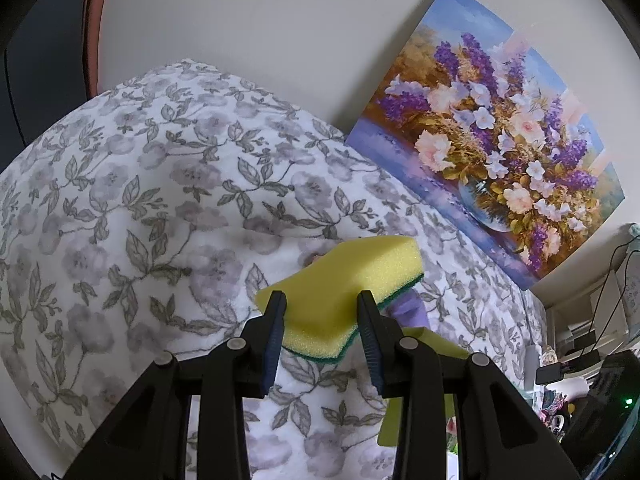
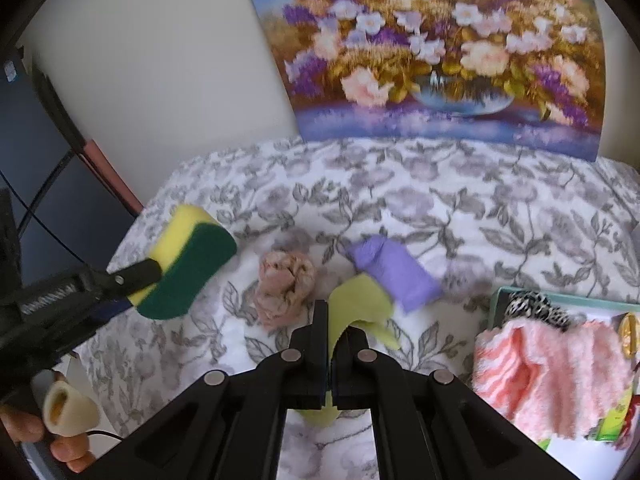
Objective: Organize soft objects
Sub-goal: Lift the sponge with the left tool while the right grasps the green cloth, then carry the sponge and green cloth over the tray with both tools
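My left gripper [image 1: 320, 308] is shut on a yellow sponge with a green scrub side [image 1: 344, 284] and holds it above the floral bedspread [image 1: 140, 200]; the sponge also shows at the left of the right wrist view [image 2: 188, 264]. My right gripper [image 2: 334, 320] is shut on a thin yellow-green cloth [image 2: 356, 300], lifted a little off the bed. A purple cloth [image 2: 394, 276] lies just behind it. A crumpled pinkish-brown cloth [image 2: 284, 288] lies to its left. The purple cloth peeks out under the sponge in the left wrist view [image 1: 408, 308].
A box [image 2: 560, 294] at the right holds a pink fluffy cloth [image 2: 552, 368] and a black-and-white patterned fabric [image 2: 532, 306]. A flower painting [image 2: 432, 44] leans on the wall behind the bed. Dark furniture and cables stand at the left bed edge [image 2: 36, 152].
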A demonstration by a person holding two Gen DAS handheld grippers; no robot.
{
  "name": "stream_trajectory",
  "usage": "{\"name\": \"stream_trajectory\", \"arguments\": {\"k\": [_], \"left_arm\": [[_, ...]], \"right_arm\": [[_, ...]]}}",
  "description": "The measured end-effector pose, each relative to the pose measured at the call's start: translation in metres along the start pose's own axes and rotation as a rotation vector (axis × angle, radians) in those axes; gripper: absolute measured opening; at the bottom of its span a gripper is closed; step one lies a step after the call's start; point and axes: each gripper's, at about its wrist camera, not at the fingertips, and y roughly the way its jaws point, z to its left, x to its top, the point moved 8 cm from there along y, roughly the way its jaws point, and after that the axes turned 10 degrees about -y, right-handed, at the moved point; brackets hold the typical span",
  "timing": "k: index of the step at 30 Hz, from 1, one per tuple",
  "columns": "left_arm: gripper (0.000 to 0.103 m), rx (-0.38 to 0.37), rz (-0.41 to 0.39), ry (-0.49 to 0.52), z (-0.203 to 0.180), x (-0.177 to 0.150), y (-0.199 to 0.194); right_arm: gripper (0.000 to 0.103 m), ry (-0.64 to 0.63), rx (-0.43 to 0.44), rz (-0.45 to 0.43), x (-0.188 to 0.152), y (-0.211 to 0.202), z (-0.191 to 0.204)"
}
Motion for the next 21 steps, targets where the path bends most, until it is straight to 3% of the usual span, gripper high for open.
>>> {"name": "stream_trajectory", "arguments": {"k": [16, 21], "left_arm": [[0.037, -0.066, -0.078, 0.068, -0.033, 0.000, -0.041], [0.038, -0.109, -0.087, 0.129, -0.059, -0.012, -0.055]], "right_arm": [[0.001, 0.045, 0.032, -0.230, 0.039, -0.092, -0.007], [0.001, 0.060, -0.035, -0.307, 0.043, -0.131, -0.030]]}}
